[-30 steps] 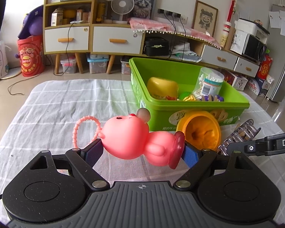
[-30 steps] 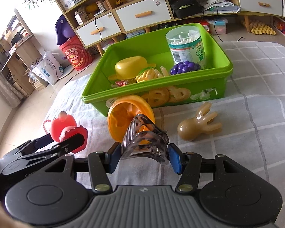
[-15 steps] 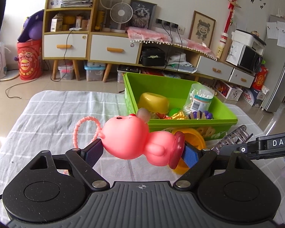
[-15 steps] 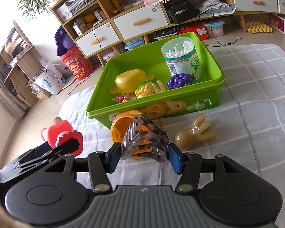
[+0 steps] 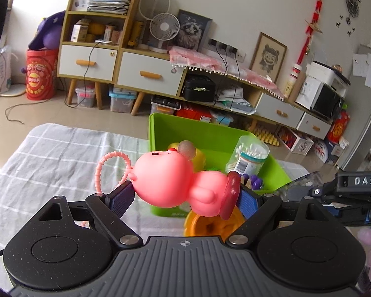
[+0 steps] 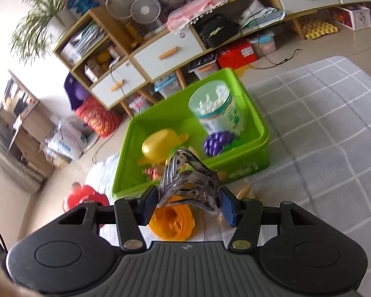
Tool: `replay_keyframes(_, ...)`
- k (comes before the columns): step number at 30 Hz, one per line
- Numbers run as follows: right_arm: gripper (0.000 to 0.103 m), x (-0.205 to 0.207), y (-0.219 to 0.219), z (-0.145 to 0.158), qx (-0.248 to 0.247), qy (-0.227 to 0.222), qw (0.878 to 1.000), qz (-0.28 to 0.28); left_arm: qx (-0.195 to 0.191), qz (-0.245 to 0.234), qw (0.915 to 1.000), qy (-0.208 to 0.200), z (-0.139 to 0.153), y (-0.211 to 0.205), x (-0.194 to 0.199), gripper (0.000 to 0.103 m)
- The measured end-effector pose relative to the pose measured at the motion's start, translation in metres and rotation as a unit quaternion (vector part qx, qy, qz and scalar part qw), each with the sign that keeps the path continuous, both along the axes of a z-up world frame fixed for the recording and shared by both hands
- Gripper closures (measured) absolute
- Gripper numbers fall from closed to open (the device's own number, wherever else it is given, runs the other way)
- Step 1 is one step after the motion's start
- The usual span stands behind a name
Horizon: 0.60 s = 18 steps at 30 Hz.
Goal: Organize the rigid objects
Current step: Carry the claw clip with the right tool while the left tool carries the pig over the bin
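My left gripper [image 5: 183,199] is shut on a pink rubber mouse toy [image 5: 178,179] with a looped tail, held in the air in front of the green bin [image 5: 210,133]. My right gripper [image 6: 189,204] is shut on a smoky translucent hair claw clip [image 6: 188,180], held above the near rim of the green bin [image 6: 262,146]. The bin holds a cotton swab jar [image 6: 217,110], purple toy grapes [image 6: 216,142] and a yellow lidded bowl [image 6: 158,146]. An orange cup [image 6: 172,220] lies on its side on the cloth below the clip.
A grey checked cloth [image 6: 329,128] covers the table. A tan rubber toy [image 6: 244,190] lies by the bin, mostly hidden. The right gripper's side [image 5: 353,185] shows at the right of the left wrist view. Cabinets and shelves [image 5: 126,69] stand beyond.
Both grippers have risen with their objects and moved toward the bin. The bin and the orange cup now sit lower and nearer under the fingers. The right wrist view is motion-blurred.
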State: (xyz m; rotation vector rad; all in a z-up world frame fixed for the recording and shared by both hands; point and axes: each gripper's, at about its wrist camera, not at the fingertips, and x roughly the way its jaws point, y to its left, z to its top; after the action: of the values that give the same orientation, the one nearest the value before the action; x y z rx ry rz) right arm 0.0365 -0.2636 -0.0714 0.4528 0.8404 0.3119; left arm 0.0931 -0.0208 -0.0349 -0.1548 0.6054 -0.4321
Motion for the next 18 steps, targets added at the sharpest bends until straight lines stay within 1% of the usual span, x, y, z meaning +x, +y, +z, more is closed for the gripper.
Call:
replay_keyframes(3, 0.069, 0.004, -0.01, 0.006, 0.01, -0.011, 1.0, -0.022, 0.022, 0.008, 0.9996, -0.013, 0.005, -0.007, -0.001, 0.016)
replay_keyframes(5, 0.069, 0.008, -0.017, 0.011, 0.025, -0.015, 0.999, -0.035, 0.021, 0.007, 0.9995, -0.022, 0.008, -0.01, 0.001, 0.016)
replay_keyframes(8, 0.069, 0.019, -0.02, 0.014, 0.048, -0.022, 0.998, -0.043, 0.012, 0.006, 0.9999, -0.007, 0.001, -0.016, 0.01, 0.016)
replay_keyframes(11, 0.069, 0.031, -0.016, 0.009, 0.044, -0.021, 0.997, -0.052, 0.018, 0.012, 0.9998, 0.002, -0.009, -0.023, 0.018, 0.016)
replay_keyframes(14, 0.069, 0.044, -0.013, -0.002, 0.054, -0.004, 0.997, -0.058, -0.004, 0.029, 0.9995, 0.012, -0.013, -0.026, 0.03, 0.016)
replay_keyframes(16, 0.069, 0.049, -0.009, -0.007, 0.058, -0.003, 0.996, -0.06, -0.021, 0.037, 0.999, 0.015, -0.013, -0.026, 0.035, 0.016)
replay_keyframes(18, 0.069, 0.052, -0.004, -0.008, 0.052, -0.008, 0.997, -0.061, -0.017, 0.041, 0.9989, 0.014, -0.015, -0.031, 0.038, 0.016)
